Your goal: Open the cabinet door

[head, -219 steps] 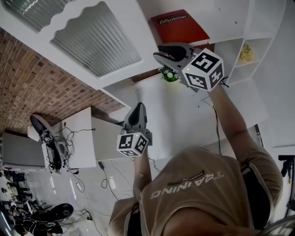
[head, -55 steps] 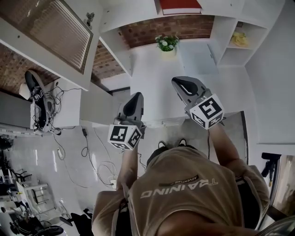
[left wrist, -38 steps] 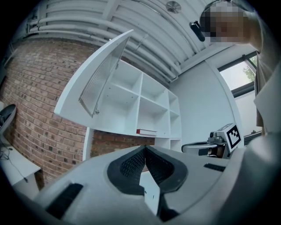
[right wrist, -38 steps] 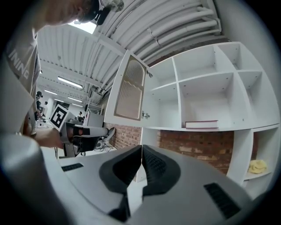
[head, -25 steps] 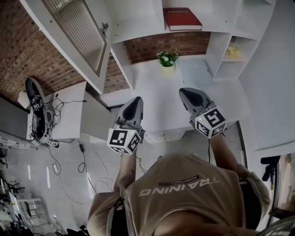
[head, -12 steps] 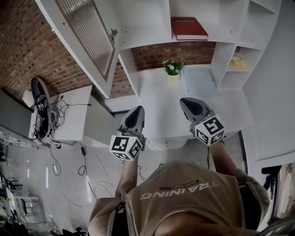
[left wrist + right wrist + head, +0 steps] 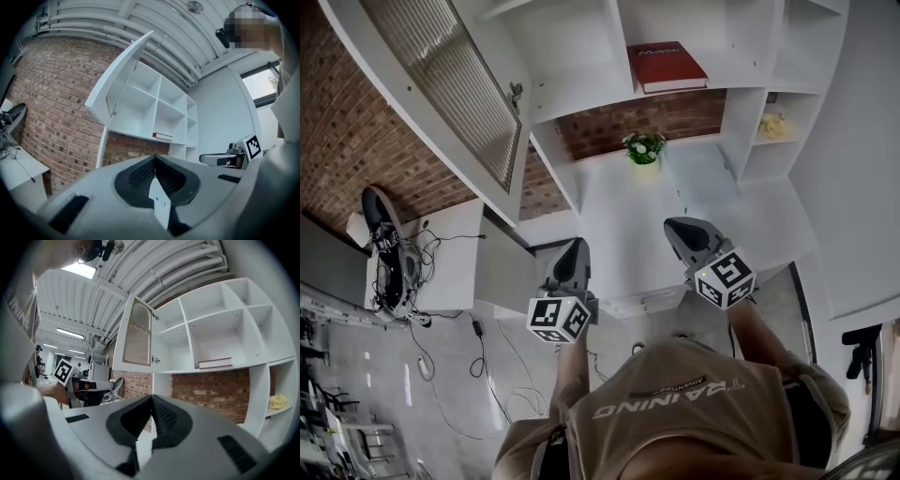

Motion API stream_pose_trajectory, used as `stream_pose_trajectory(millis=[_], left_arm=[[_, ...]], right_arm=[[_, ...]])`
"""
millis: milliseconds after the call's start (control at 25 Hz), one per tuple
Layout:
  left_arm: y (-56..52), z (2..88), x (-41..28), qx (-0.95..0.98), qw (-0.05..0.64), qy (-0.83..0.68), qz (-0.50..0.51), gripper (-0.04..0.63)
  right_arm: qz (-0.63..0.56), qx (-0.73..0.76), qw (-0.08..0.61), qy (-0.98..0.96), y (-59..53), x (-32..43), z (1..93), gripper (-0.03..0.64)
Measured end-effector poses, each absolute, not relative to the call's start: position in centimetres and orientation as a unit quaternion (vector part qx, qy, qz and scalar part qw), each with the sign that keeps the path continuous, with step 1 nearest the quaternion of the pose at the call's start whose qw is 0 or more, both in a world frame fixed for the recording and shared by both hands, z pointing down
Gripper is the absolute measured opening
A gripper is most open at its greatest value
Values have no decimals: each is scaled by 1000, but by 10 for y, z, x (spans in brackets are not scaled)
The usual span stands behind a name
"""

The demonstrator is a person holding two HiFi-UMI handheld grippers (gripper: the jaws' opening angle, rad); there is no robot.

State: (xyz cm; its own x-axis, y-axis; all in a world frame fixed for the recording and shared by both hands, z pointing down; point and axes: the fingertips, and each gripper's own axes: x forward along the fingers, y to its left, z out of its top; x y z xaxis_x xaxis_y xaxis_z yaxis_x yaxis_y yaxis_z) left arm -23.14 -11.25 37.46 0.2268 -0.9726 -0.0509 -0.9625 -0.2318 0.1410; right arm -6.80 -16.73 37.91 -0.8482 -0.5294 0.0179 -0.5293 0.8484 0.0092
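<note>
The cabinet door (image 7: pixel 441 84), white with a ribbed glass panel, stands swung out to the left of the white shelf unit (image 7: pixel 581 75); it also shows in the left gripper view (image 7: pixel 122 79) and the right gripper view (image 7: pixel 138 333). Its small knob (image 7: pixel 155 360) sits at the door's lower edge. My left gripper (image 7: pixel 572 255) and right gripper (image 7: pixel 686 230) hang side by side well below the cabinet, apart from the door. The left gripper (image 7: pixel 155 157) has its jaws shut with nothing in them. So has the right gripper (image 7: pixel 151 396).
A red book (image 7: pixel 667 66) lies on a shelf, a yellow thing (image 7: pixel 773 125) sits in a right-hand compartment, and a small potted plant (image 7: pixel 643 150) stands on the white table (image 7: pixel 628 225). A side desk (image 7: pixel 441 253) at left carries cables and dark gear. The wall behind is brick.
The right gripper, earlier raised near the shelf with the red book, now hangs low beside the left one. Over the last second the left gripper sank a little; the door stays swung out.
</note>
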Motion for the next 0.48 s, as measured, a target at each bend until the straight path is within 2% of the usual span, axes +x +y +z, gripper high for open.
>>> stream_pose_trajectory(millis=[480], left_arm=[[-119,379,-219,777,35,-627,-46,8]], right_arm=[[-8,288,19,-957,-199,-42,384,14]])
